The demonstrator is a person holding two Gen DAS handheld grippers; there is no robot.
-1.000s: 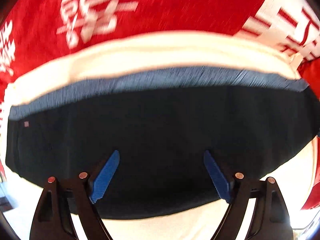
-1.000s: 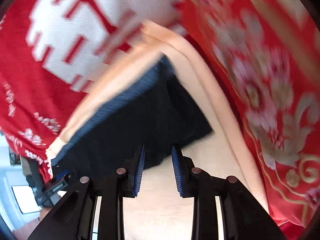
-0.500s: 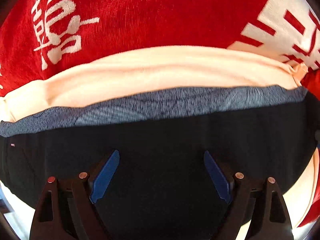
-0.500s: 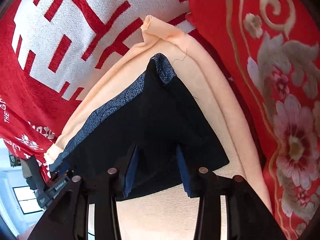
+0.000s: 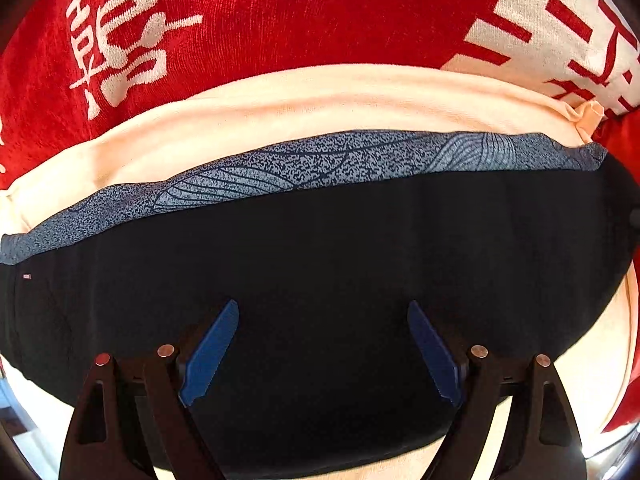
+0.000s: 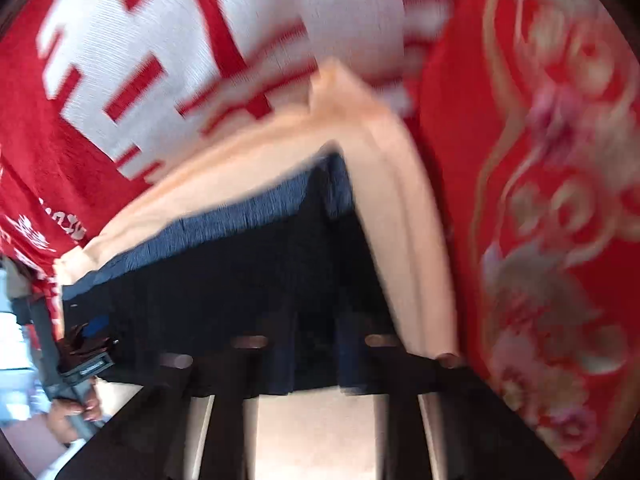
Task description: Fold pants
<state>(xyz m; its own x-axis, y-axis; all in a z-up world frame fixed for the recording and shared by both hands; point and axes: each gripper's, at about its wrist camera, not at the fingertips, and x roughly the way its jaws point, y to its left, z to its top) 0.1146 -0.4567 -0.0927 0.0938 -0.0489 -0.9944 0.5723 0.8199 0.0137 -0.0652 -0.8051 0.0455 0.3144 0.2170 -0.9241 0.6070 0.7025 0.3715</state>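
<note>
Left wrist view first: my left gripper (image 5: 322, 354) points straight down with its jaws spread wide, and I see nothing between them but the flat black cloth of the one pair of pants (image 5: 320, 264). Ahead of the fingers runs the patterned blue waistband (image 5: 340, 160), then a strip of cream cloth (image 5: 320, 100), then the red blanket (image 5: 300, 12). Pants fabric reaches well past both fingers, so I have room either way. Right wrist view, heavily blurred: my right gripper (image 6: 316, 354) has its jaws closing over the near edge of the pants (image 6: 248, 280), with dark fabric between them. Cream cloth borders it just right, red floral bedding (image 6: 560, 200) beyond. One hand (image 6: 74, 408) holds the other gripper far left.
</note>
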